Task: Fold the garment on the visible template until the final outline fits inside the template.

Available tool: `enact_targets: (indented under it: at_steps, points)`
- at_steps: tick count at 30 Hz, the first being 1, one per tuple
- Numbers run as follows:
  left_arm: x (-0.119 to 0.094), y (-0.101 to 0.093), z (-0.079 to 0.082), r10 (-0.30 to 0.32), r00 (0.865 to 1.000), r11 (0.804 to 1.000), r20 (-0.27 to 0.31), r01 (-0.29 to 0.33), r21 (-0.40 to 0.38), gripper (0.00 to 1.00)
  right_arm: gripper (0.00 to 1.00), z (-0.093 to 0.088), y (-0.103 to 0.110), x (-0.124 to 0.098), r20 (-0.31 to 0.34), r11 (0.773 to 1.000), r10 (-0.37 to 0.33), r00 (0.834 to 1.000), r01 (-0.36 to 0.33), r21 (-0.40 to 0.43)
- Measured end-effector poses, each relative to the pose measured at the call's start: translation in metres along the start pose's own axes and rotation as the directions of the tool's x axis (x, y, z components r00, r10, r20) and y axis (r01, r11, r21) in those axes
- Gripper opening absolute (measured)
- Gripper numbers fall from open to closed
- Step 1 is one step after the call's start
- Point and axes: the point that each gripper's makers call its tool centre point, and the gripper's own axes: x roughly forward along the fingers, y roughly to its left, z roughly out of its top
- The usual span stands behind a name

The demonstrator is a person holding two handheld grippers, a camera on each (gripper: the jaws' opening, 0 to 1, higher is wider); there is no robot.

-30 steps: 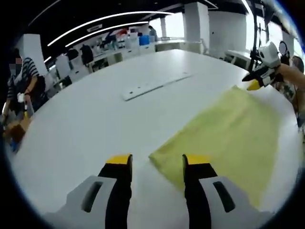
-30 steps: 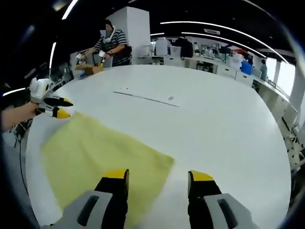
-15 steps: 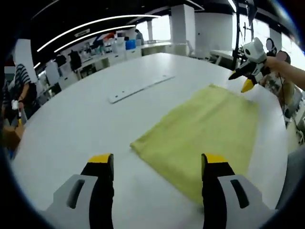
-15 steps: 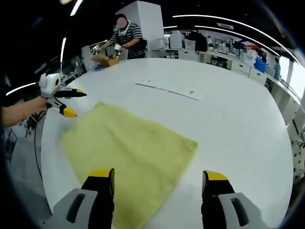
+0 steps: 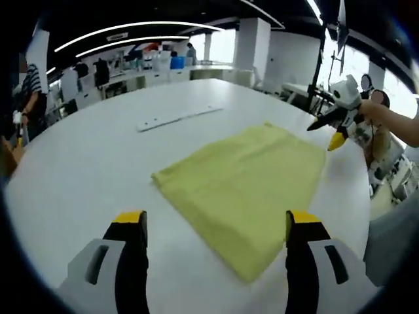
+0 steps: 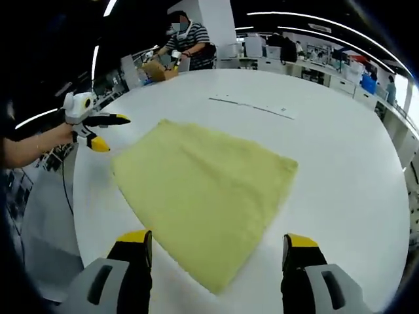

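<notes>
Both pairs of jaws stand wide apart and empty: the left gripper (image 5: 213,226) and the right gripper (image 6: 218,243) hover above the near edges of the yellow cloth (image 5: 242,186), which lies flat on the white counter (image 5: 91,170). A pale strip (image 5: 178,118) lies farther off.

Bright overhead strip lights, window glare, fisheye-bent edges, soft focus

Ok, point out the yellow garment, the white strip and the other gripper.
yellow garment (image 5: 242,190), left gripper view, cloth middle.
white strip (image 5: 178,118), left gripper view, mid-length.
right gripper (image 5: 327,133), left gripper view, between fingertips.
</notes>
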Motion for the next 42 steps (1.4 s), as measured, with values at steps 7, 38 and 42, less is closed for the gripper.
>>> enact_targets:
  at_steps: [7, 38, 42]
  points:
    - [-0.006, -0.012, -0.017, -0.012, 1.000, 1.000, -0.020, 0.012, -0.010, 0.80, 0.71, -0.017, 0.006, -0.005, -0.001, 1.000, -0.003, 1.000, 0.003, 0.025]
    - [-0.016, -0.031, -0.065, -0.040, 0.996, 0.991, -0.079, 0.029, -0.132, 0.10, 0.00, -0.051, -0.011, -0.009, 0.012, 0.984, -0.082, 0.997, 0.079, 0.159]
    - [-0.017, -0.030, -0.066, -0.037, 0.996, 0.992, -0.078, 0.027, -0.121, 0.04, 0.00, -0.052, -0.013, -0.009, 0.017, 0.985, -0.084, 0.996, 0.081, 0.155]
